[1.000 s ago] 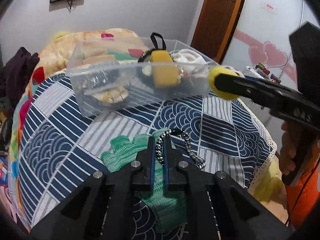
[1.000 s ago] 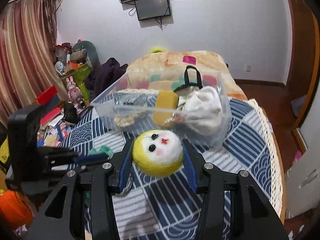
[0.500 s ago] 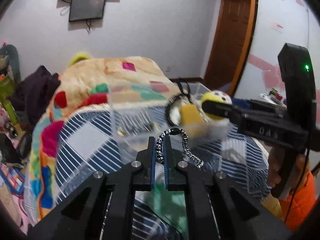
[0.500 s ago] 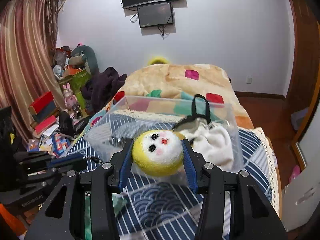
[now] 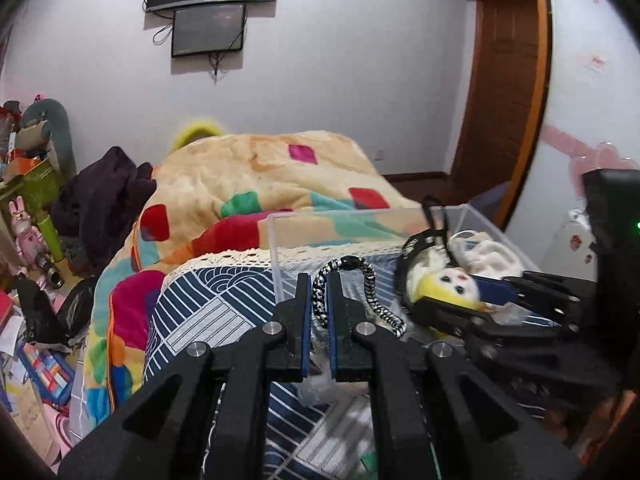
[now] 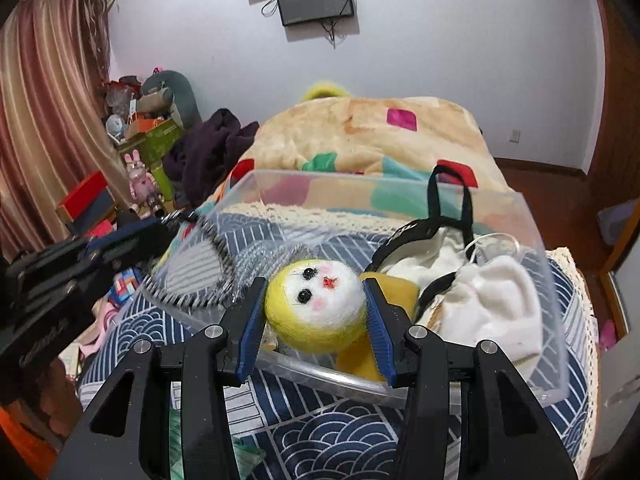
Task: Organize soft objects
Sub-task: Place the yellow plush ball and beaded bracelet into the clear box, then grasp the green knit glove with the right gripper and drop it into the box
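My left gripper (image 5: 318,296) is shut on a black-and-white braided cord (image 5: 366,284) and holds it up at the near rim of the clear plastic bin (image 5: 280,256). My right gripper (image 6: 316,312) is shut on a yellow-and-white felt ball with a face (image 6: 318,304), held over the bin's front wall (image 6: 320,376). The ball also shows in the left wrist view (image 5: 448,286). In the bin lie a white cloth (image 6: 496,300), a yellow sponge (image 6: 396,288), a black-strapped item (image 6: 448,196) and a grey striped piece (image 6: 196,272). The left gripper shows at the left of the right wrist view (image 6: 160,228).
The bin stands on a blue-and-white patterned cloth (image 6: 328,436) with a lace edge. Behind it lies a bed with a colourful blanket (image 6: 368,136). A green knitted piece (image 6: 240,452) lies on the cloth near me. Clutter fills the floor at left (image 5: 36,360).
Both grippers have moved forward and up to the bin. The felt ball now hangs over the bin's inside, and the cord is at the bin's rim. The green piece has dropped out of the left view.
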Available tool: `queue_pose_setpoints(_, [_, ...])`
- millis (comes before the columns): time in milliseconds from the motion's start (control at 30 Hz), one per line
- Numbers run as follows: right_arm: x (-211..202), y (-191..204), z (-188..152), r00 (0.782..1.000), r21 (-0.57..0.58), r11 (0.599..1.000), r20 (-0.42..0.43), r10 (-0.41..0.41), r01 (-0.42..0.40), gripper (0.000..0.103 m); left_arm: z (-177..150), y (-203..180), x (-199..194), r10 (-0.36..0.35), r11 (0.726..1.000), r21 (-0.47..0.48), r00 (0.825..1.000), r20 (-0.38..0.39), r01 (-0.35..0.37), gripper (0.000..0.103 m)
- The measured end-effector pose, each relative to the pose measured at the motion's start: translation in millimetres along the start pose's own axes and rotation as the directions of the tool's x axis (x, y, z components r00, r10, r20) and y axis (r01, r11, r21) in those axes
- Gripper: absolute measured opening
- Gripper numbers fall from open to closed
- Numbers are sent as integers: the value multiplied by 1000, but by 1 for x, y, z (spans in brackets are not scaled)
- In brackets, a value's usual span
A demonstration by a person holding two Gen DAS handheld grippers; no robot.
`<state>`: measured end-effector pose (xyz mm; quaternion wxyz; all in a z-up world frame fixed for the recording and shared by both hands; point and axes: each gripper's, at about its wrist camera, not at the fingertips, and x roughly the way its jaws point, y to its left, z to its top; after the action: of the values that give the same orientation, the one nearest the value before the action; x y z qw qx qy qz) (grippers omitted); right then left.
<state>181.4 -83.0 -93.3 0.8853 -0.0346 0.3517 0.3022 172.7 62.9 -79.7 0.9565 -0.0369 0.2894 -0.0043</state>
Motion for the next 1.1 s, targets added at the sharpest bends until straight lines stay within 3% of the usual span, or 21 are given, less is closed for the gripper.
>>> queue_pose_setpoints(167, [0, 6, -1, 1000, -39, 999, -3, -24, 24, 46, -6, -2, 14, -4, 1000, -1, 999, -34, 4, 6])
queue_pose_setpoints(300, [-4, 2, 0, 999, -34, 999, 12, -31, 31, 64, -11, -5, 16, -6, 1000, 22, 998, -59, 7, 6])
queue_pose_setpoints(567, [-28, 2, -11, 999, -32, 999, 20, 26, -26, 65, -17, -8, 11, -19, 999, 40, 996, -82, 22, 6])
queue_pose_setpoints(667, [-37, 7, -18, 999, -56, 998, 38, 9, -7, 73, -18, -8, 8, -25, 999, 32, 996, -80, 27, 14])
queue_pose_setpoints(733, [-42, 10, -24, 999, -68, 998, 38, 19, -17, 74, -18, -7, 2, -38, 999, 21, 996, -83, 40, 28])
queue_pose_setpoints(867, [-46, 17, -36, 999, -80, 996, 19, 49, -47, 74, -20, -11, -16, -68, 997, 30, 995, -73, 70, 43])
queue_pose_setpoints(933, [-44, 19, -42, 999, -82, 995, 3, 53, -52, 74, -22, -14, -27, -67, 996, 48, 996, -60, 70, 56])
queue_pose_setpoints(1100, [-35, 24, -59, 996, -65, 994, -44, 82, -85, 73, -35, -14, -52, -78, 994, 69, 996, -43, 81, 66])
